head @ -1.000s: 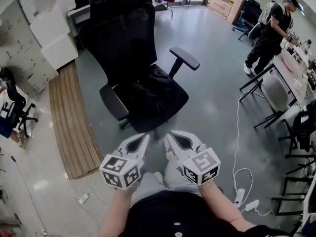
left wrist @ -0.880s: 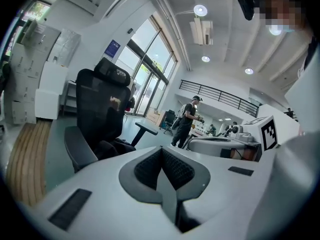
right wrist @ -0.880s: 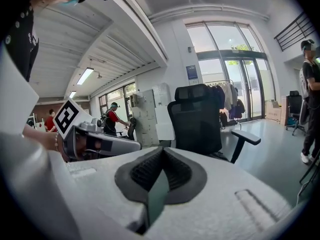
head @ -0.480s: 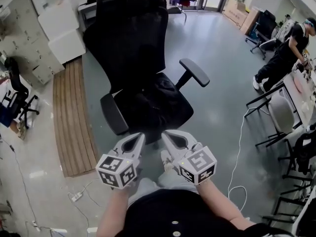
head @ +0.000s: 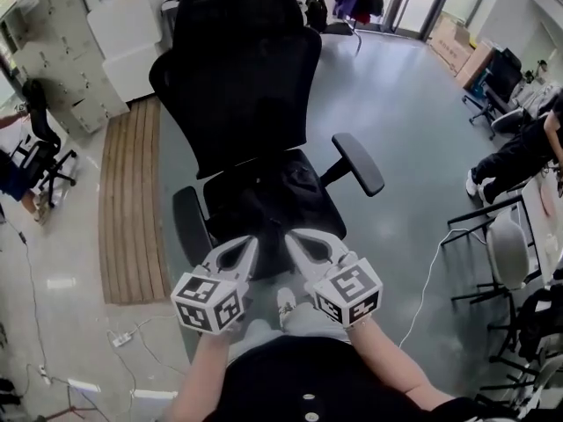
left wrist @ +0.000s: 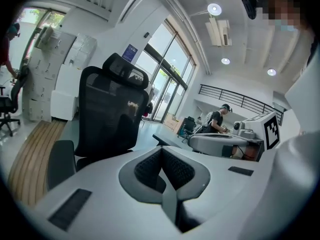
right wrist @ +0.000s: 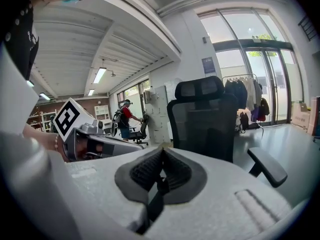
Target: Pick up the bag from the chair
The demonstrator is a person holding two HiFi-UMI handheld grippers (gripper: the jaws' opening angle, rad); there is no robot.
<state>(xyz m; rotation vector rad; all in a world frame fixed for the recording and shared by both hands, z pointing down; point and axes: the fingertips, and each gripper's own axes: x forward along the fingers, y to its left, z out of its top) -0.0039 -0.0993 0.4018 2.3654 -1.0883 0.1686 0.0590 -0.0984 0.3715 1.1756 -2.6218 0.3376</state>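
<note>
A black mesh office chair (head: 237, 86) stands straight ahead of me, its back towards the far side. The black bag (head: 274, 190) lies slumped on the seat and is hard to tell from the dark cushion. My left gripper (head: 248, 242) and right gripper (head: 293, 236) are held side by side just before the seat's front edge, both shut with nothing in them. The left gripper view has the chair back (left wrist: 111, 109) rising beyond its own closed jaws (left wrist: 161, 150). The chair back (right wrist: 205, 116) and one armrest (right wrist: 267, 166) show past the tips (right wrist: 161, 151) in the right gripper view.
A wooden slat platform (head: 127, 205) lies on the floor left of the chair, with white cabinets (head: 123, 29) behind it. Another chair (head: 46, 152) stands far left. Cables and a power strip (head: 117, 339) trail at lower left. Folding tables (head: 506, 236) and a person (head: 519, 152) are at the right.
I have come closer to the chair, which now sits more central and upright in the head view. Both grippers stayed shut and side by side.
</note>
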